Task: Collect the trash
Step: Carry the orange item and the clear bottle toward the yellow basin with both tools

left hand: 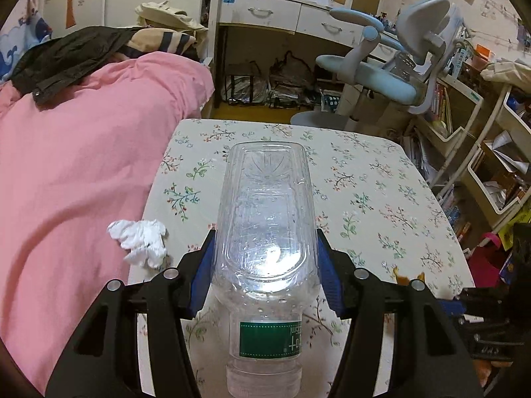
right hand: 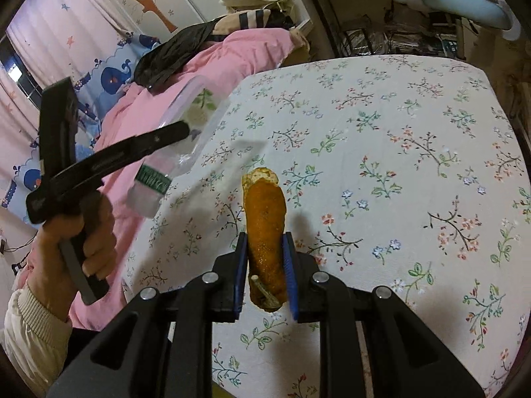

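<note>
- A clear, empty plastic bottle [left hand: 264, 232] sat clamped between the left tongs' blue pads, cap end toward the camera. Its green paper label band [left hand: 270, 339], just behind the pads, bore white print running sideways; only a fragment like "35ml" and a plus-like mark could be made out.
- In the right tongs' view, the same green band [right hand: 153, 183], off to their left, was too blurred to read.
- No other writing could be read.

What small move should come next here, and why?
Probably carry both loads off to a bin, none in view. The left claw is shut on the bottle and the right claw on the peel, both clear of the table. Only the tissue remains there.
</note>
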A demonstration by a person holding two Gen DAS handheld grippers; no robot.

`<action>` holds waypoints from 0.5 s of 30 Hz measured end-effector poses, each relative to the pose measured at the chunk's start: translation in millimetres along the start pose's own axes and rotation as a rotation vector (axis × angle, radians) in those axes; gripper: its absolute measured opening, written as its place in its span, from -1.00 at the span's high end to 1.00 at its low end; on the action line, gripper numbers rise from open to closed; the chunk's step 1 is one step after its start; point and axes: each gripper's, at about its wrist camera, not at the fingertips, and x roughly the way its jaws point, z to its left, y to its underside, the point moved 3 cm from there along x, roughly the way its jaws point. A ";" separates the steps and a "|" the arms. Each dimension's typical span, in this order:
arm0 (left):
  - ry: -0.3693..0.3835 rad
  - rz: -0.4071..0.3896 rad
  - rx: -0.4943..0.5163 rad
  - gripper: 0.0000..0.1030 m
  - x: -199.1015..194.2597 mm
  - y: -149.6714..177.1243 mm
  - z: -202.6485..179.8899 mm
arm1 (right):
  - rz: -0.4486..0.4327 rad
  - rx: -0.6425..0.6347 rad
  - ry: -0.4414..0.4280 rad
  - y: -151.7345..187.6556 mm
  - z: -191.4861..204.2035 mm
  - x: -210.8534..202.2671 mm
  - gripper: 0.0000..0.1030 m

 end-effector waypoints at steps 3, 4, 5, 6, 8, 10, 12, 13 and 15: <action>-0.002 -0.002 -0.008 -0.04 -6.4 5.2 1.7 | -0.012 0.019 0.016 1.6 -7.4 -4.1 0.59; -0.003 -0.002 -0.013 -0.04 -9.1 7.4 2.9 | -0.015 0.025 0.017 2.7 -8.7 -6.1 0.59; -0.004 -0.001 -0.017 -0.04 -11.8 9.7 4.0 | -0.018 0.033 0.019 2.9 -10.5 -6.8 0.59; -0.005 -0.001 -0.020 -0.05 -13.7 10.9 5.0 | -0.020 0.042 0.017 2.9 -11.8 -5.7 0.59; -0.007 -0.001 -0.026 -0.04 -18.5 14.7 7.1 | -0.022 0.054 0.010 5.3 -13.0 -7.8 0.59; -0.008 -0.002 -0.036 -0.05 -24.6 19.1 9.3 | -0.022 0.060 0.005 7.7 -12.4 -9.5 0.59; -0.007 -0.004 -0.043 -0.04 -30.5 23.1 11.0 | -0.021 0.059 -0.002 9.8 -10.0 -10.6 0.59; -0.007 -0.005 -0.047 -0.04 -33.0 24.7 11.8 | -0.021 0.057 -0.004 11.1 -9.5 -11.7 0.59; -0.005 -0.008 -0.054 -0.05 -40.1 29.3 13.6 | -0.022 0.055 -0.012 12.4 -7.0 -12.5 0.59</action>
